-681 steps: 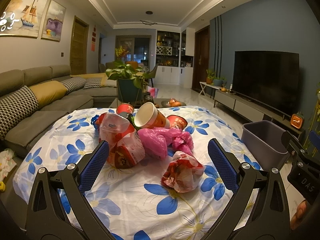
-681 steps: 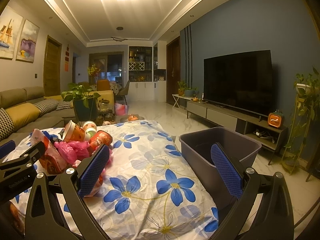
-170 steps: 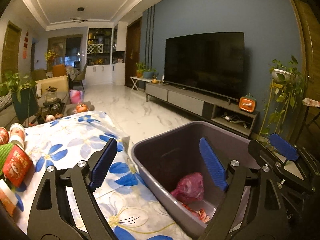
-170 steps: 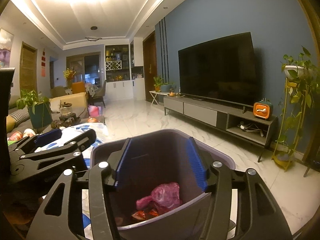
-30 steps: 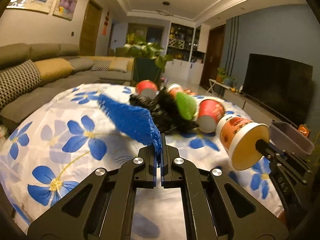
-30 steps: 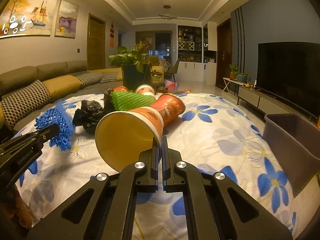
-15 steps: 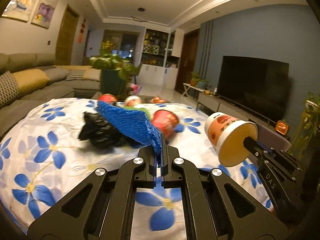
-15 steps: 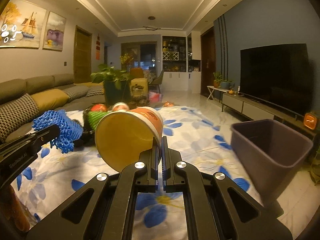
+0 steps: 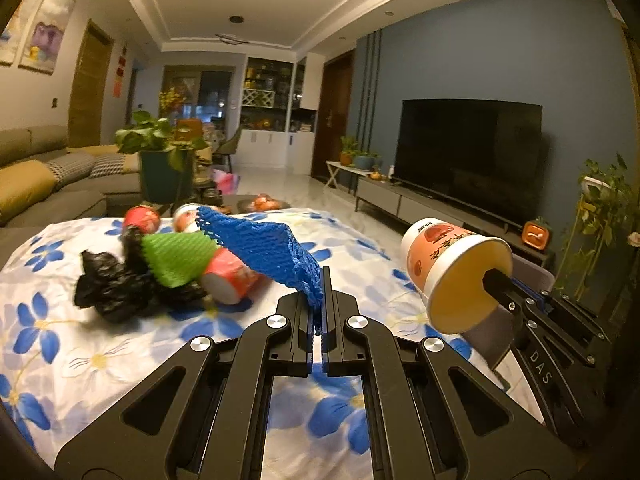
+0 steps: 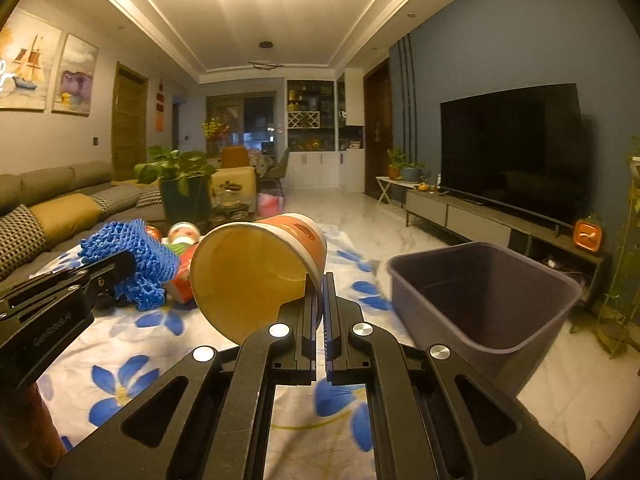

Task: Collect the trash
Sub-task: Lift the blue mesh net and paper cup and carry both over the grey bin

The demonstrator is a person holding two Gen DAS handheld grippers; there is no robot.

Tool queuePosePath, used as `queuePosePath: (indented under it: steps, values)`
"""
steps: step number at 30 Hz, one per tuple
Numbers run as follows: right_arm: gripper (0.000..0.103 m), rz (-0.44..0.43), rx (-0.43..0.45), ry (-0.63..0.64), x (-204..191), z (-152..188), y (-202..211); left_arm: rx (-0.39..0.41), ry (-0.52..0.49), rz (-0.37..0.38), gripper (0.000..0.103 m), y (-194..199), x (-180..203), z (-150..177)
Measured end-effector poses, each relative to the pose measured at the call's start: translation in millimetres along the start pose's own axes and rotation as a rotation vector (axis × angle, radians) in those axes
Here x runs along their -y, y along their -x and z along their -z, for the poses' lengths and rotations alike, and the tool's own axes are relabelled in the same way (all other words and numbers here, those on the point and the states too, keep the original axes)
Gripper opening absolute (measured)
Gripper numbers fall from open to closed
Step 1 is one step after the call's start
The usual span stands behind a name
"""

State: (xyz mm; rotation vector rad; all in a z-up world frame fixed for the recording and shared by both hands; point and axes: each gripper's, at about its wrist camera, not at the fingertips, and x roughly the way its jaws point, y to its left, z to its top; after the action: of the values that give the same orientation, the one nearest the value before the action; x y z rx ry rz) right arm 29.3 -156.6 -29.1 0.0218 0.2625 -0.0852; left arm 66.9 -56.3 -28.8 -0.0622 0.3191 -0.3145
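My left gripper (image 9: 321, 280) is shut on a blue foam net sleeve (image 9: 260, 245), which hangs above the flowered tablecloth (image 9: 100, 360). My right gripper (image 10: 322, 284) is shut on the rim of an orange paper cup (image 10: 256, 268), held on its side with its mouth toward the camera. The same cup (image 9: 452, 268) shows at the right of the left wrist view, and the blue net (image 10: 128, 264) at the left of the right wrist view. A grey bin (image 10: 480, 292) stands off the table's right edge, ahead of the right gripper.
On the cloth lie a black bag (image 9: 116, 284), a green net sleeve (image 9: 176, 256) and red cups (image 9: 232, 276). A sofa (image 10: 48, 208) runs along the left, a potted plant (image 10: 180, 188) stands behind the table, and a TV (image 10: 508, 156) with its cabinet lines the right wall.
Both grippers have swung to the right and risen a little with the net and the cup. The pile on the table has slid left in view and the bin has come closer.
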Motion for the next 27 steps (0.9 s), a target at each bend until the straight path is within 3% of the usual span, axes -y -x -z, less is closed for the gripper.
queuePosePath:
  steps: [27]
  values:
    - [0.004,0.284,0.045,-0.117,130,-7,-7,0.001,-0.145,0.278,0.002,-81,132,-27]
